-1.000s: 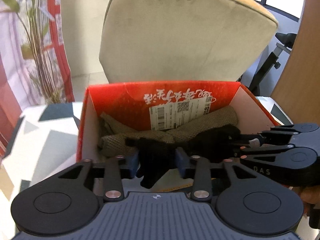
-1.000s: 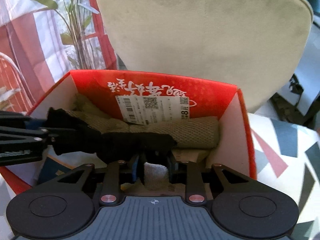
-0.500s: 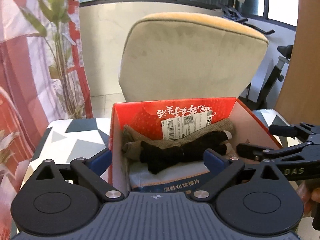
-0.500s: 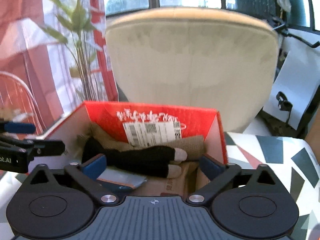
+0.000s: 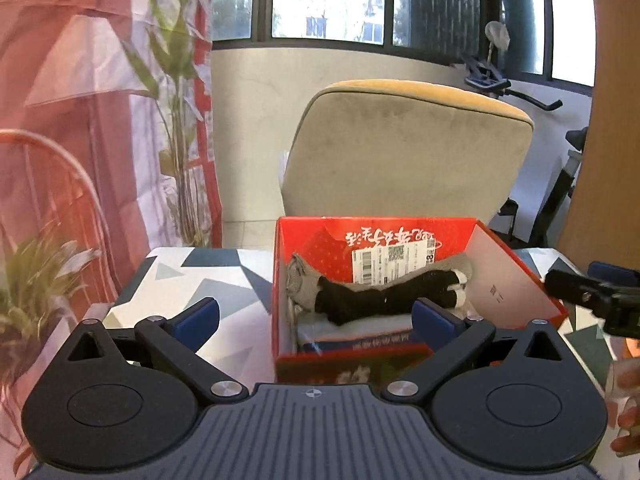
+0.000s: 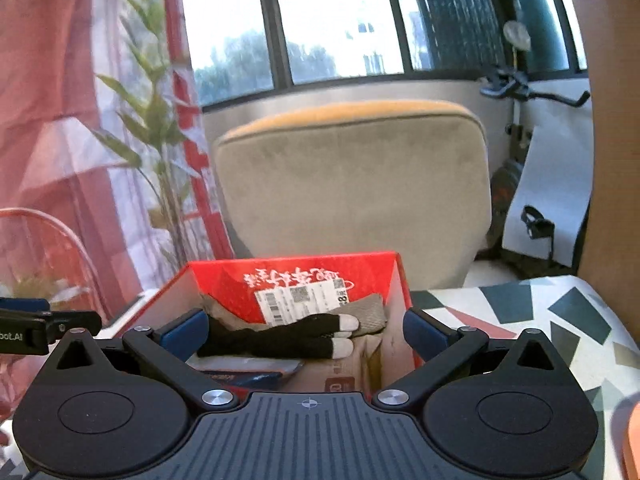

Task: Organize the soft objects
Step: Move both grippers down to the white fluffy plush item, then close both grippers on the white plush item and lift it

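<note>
A black glove [image 5: 380, 298] with white fingertips lies across the inside of the red cardboard box [image 5: 400, 236], on top of an olive knit piece [image 5: 298, 280]. My left gripper [image 5: 316, 318] hangs in front of the box. Its jaws are opening wide and nothing is between them. The right wrist view shows the same glove [image 6: 280, 340], the knit piece [image 6: 370, 314] and the box [image 6: 224, 280]. My right gripper [image 6: 304, 328] is open and empty, just short of the box's near side. Each gripper shows at the edge of the other's view: the right gripper [image 5: 592, 300] and the left gripper [image 6: 40, 326].
The box stands on a table [image 5: 192, 276] with a geometric-patterned cloth. Behind it is a beige chair back [image 5: 404, 156]. Plants [image 5: 176, 128] and pink curtains are to the left, an exercise bike [image 6: 524, 88] and a wooden panel to the right. A blue packet [image 5: 352, 340] lies under the glove.
Both grippers opened and let go of the black glove, then drew back and upward from the box. The glove now rests inside on the knit piece.
</note>
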Demonstrator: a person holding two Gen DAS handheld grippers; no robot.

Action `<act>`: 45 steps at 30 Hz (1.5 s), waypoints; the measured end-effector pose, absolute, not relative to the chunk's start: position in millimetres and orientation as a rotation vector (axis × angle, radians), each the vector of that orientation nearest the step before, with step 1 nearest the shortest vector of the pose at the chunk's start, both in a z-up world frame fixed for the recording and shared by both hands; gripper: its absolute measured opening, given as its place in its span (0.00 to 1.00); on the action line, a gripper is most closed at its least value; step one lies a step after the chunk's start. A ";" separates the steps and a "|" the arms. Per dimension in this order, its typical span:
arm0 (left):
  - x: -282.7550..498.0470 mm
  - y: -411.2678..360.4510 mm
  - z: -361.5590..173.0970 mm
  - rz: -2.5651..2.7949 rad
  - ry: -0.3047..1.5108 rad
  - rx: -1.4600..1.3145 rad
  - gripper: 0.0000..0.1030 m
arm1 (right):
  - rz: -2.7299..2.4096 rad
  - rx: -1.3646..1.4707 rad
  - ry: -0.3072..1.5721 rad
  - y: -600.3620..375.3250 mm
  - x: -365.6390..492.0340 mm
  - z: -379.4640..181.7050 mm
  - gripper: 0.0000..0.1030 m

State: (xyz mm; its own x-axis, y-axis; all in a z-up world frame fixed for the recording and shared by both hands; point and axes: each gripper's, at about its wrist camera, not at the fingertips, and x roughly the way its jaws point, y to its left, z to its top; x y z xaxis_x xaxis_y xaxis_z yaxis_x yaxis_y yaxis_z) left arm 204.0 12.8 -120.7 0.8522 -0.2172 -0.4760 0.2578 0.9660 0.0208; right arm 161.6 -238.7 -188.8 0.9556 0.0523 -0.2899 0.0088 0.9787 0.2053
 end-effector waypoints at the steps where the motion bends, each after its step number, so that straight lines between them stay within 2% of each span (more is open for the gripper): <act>1: 199.1 13.8 -124.3 -0.248 0.494 0.094 1.00 | 0.029 0.204 0.284 -238.0 153.6 -191.2 1.00; 7: 177.4 23.2 -145.4 -0.231 0.485 0.066 1.00 | 0.003 0.207 0.272 -235.2 119.3 -212.1 1.00; 23: 170.9 25.8 -205.7 -0.208 0.623 0.066 1.00 | 0.016 0.230 0.442 -218.6 100.1 -293.8 0.99; 24: 169.7 25.0 -207.2 -0.209 0.622 0.069 1.00 | 0.026 0.237 0.448 -218.6 101.8 -295.9 0.98; 27: 174.5 24.9 -210.4 -0.210 0.636 0.058 1.00 | 0.055 0.231 0.464 -216.6 109.6 -299.2 0.85; 30: 181.3 26.3 -212.6 -0.213 0.654 0.026 0.99 | 0.077 0.223 0.480 -214.4 118.5 -299.1 0.79; 33: 188.9 25.5 -212.5 -0.242 0.653 0.004 0.92 | 0.105 0.221 0.503 -212.1 127.0 -299.8 0.74; 38: 194.8 17.3 -216.5 -0.298 0.677 -0.015 0.78 | 0.128 0.213 0.530 -207.6 139.5 -300.7 0.74; 40: 196.0 9.9 -219.7 -0.327 0.694 0.006 0.67 | 0.126 0.223 0.541 -207.4 145.4 -301.7 0.74; 44: 196.1 1.9 -228.1 -0.364 0.723 0.005 0.61 | 0.136 0.259 0.569 -205.1 156.4 -303.9 0.74; 45: 195.1 0.6 -229.8 -0.369 0.721 0.012 0.55 | 0.141 0.259 0.573 -203.9 157.4 -304.2 0.73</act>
